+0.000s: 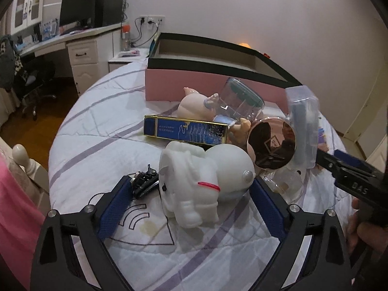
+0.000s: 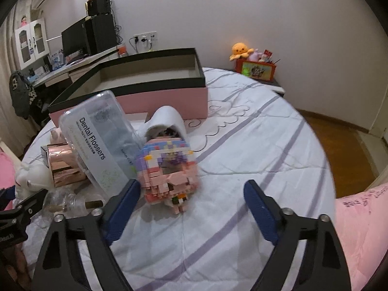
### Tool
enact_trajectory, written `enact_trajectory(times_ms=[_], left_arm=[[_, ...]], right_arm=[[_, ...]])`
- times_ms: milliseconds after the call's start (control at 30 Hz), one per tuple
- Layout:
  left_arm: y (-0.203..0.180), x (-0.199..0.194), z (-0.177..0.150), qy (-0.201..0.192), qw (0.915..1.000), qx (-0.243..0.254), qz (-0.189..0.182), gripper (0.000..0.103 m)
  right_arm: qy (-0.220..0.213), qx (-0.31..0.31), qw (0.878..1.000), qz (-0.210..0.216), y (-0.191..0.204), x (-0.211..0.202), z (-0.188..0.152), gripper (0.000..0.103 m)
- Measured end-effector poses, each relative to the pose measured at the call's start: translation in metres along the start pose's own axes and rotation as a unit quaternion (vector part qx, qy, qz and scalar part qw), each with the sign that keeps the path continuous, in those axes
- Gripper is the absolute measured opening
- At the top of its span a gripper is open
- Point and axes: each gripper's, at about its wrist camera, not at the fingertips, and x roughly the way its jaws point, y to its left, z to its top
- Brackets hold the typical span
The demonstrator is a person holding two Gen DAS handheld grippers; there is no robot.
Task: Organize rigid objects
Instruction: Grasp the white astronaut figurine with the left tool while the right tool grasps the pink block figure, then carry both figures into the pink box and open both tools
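Observation:
A pile of objects lies on the bed in front of an open pink box with a black rim (image 1: 218, 82) (image 2: 155, 97). My left gripper (image 1: 191, 201) is open around a white astronaut figure (image 1: 201, 179), one finger on each side, not touching. Behind it are a blue and gold box (image 1: 184, 129), a pink pig figure (image 1: 194, 104), a clear jar (image 1: 242, 101) and a rose-gold mirror (image 1: 271, 143). My right gripper (image 2: 191, 201) is open, with a pink brick-built figure (image 2: 167, 169) by its left finger. A clear dental flosser case (image 2: 97, 140) leans beside it.
A black hair clip (image 1: 144, 184) lies left of the astronaut. A small glass bottle (image 2: 70, 202) and a white slipper-like piece (image 2: 167, 121) lie in the pile. The bed (image 2: 254, 145) extends right. A desk with a monitor (image 1: 77, 12) stands at left; a nightstand with toys (image 2: 254, 65) stands behind.

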Motion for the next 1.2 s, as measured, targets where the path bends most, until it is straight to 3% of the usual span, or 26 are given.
enact_trajectory(times_ms=[67,267,300,333,400,500,600,700,867,933,967,1033,1067,1100,1133,1200], left_arm=[[0.002,0.000,0.002,0.000,1.0000,-0.001,-0.005,0.094],[0.004,0.008,0.014,0.006,1.0000,0.006,0.001,0.092],[0.003,0.010,0.014,0.006,0.9998,0.015,0.009,0.092],[0.002,0.009,0.013,0.003,0.9998,0.018,0.010,0.090],[0.003,0.006,0.012,-0.003,0.9999,0.016,0.000,0.069],[0.010,0.002,0.008,-0.002,1.0000,0.009,-0.002,0.048],[0.020,-0.004,0.006,-0.001,0.9999,-0.003,-0.016,0.046],[0.020,-0.005,0.006,-0.005,1.0000,-0.001,0.002,0.054],[0.020,-0.007,0.001,-0.006,1.0000,0.004,0.001,0.056],[0.020,-0.011,-0.005,-0.007,0.9999,0.008,0.008,0.074],[0.021,-0.014,-0.009,-0.009,0.9998,0.010,0.013,0.094],[0.020,-0.020,-0.014,-0.021,0.9995,0.014,0.019,0.099],[0.019,-0.021,-0.016,-0.021,0.9994,0.018,0.019,0.090],[0.020,-0.020,-0.017,-0.017,0.9994,0.020,0.022,0.067],[0.023,-0.019,-0.017,-0.015,0.9993,0.019,0.030,0.058],[0.030,-0.020,-0.015,-0.016,0.9997,0.009,0.018,0.057]], right_arm=[[0.005,-0.006,1.000,0.007,0.002,0.003,0.002,0.072],[0.022,-0.019,0.999,0.024,0.003,0.015,0.009,0.071],[0.025,-0.021,0.999,0.031,0.003,0.016,0.009,0.068],[0.027,-0.024,0.998,0.043,0.004,0.017,0.010,0.059],[0.025,-0.027,0.998,0.050,0.004,0.016,0.010,0.054],[0.022,-0.022,0.998,0.063,0.001,0.013,0.007,0.054],[0.019,-0.016,0.998,0.065,-0.001,0.011,0.006,0.054],[0.027,-0.022,0.998,0.051,0.003,0.016,0.007,0.054],[0.029,-0.029,0.998,0.046,0.007,0.013,0.004,0.054],[0.029,-0.025,0.998,0.047,0.005,0.010,0.002,0.054],[0.029,-0.025,0.998,0.046,0.005,0.009,0.000,0.053],[0.028,-0.025,0.998,0.044,0.006,0.008,-0.001,0.053],[0.027,-0.025,0.998,0.044,0.006,0.008,-0.001,0.053],[0.027,-0.024,0.998,0.044,0.006,0.008,-0.001,0.054],[0.026,-0.024,0.998,0.043,0.007,0.008,-0.002,0.053],[0.025,-0.024,0.998,0.047,0.007,0.006,-0.002,0.053]])
